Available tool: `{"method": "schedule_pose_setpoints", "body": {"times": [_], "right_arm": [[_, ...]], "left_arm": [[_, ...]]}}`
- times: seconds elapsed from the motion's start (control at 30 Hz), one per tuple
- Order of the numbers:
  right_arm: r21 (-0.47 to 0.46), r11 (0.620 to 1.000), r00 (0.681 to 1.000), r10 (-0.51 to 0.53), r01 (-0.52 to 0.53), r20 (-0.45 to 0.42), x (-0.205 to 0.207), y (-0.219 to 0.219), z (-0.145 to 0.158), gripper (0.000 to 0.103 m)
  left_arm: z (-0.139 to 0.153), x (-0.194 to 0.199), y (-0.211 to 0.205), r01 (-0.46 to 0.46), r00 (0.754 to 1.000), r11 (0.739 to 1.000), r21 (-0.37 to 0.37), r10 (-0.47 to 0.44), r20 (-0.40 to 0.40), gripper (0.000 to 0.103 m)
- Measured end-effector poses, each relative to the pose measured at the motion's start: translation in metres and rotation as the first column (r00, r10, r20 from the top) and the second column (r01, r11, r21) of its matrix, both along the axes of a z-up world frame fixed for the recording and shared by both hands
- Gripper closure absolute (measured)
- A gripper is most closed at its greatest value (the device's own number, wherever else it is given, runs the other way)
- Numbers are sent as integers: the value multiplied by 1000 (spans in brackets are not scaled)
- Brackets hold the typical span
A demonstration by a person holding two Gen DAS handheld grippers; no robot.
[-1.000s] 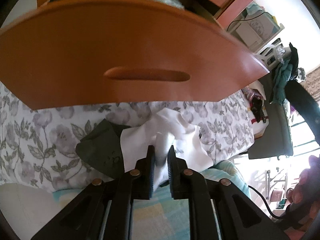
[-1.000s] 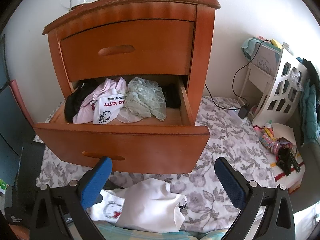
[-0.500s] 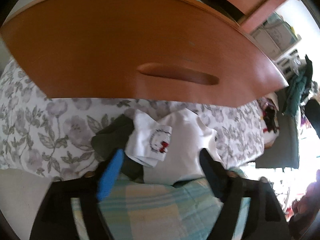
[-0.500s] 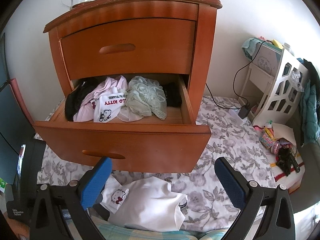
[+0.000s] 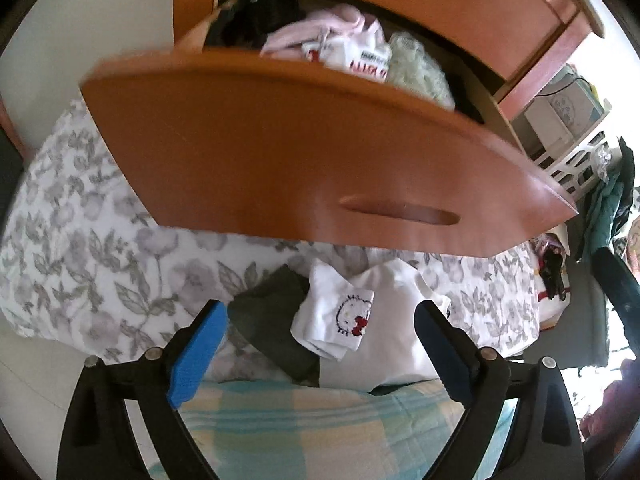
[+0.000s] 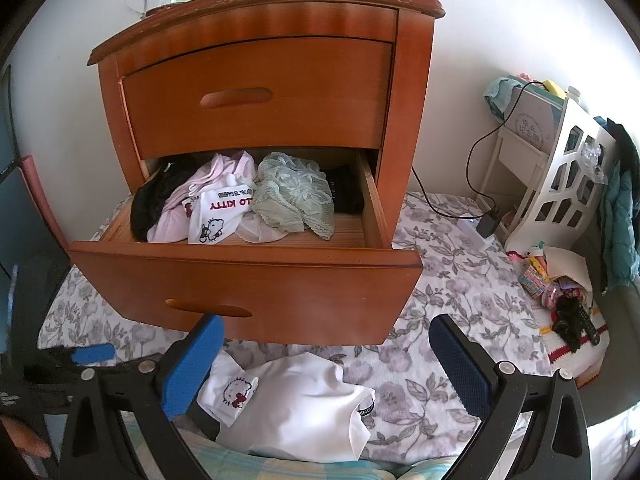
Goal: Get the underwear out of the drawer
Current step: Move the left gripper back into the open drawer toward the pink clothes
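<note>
The open drawer (image 6: pixel 248 280) holds black, pink, white and green underwear (image 6: pixel 296 196), two white pieces (image 6: pixel 296 404) lie on the floral sheet below, the left gripper (image 5: pixel 320 344) is opening empty above them, and the right gripper (image 6: pixel 326 364) hangs wide apart, empty.

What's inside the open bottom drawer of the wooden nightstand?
The open wooden drawer holds a black garment, pink underwear, a white piece printed with a cartoon cat, pale green lace underwear and something dark at the back. Whatever lies beneath the heap is hidden.
</note>
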State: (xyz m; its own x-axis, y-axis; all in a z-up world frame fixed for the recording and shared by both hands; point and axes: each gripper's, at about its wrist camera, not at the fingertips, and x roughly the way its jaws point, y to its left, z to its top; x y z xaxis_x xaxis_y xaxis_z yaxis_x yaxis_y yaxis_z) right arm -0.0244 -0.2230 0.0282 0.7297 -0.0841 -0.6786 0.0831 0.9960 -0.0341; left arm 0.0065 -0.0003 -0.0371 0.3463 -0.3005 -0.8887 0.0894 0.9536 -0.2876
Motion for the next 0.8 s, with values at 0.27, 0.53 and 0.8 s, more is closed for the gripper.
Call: {"method": "schedule_pose_setpoints", "body": {"times": [0.27,0.53,0.8], "right_arm": [[-1,1000,1000,-2,2,9,-3,-1,2,0],[-1,1000,1000,-8,8,10,3,-3,1,0],[-5,1000,1000,-16,16,24,10,-5,6,0]], "left_arm": [[46,-7,7,37,993,999,-7,-36,108,8],[108,-8,40,-60,940,998,-10,59,336,8],[120,8,78,-158,923,986,-46,164,348,8]]}}
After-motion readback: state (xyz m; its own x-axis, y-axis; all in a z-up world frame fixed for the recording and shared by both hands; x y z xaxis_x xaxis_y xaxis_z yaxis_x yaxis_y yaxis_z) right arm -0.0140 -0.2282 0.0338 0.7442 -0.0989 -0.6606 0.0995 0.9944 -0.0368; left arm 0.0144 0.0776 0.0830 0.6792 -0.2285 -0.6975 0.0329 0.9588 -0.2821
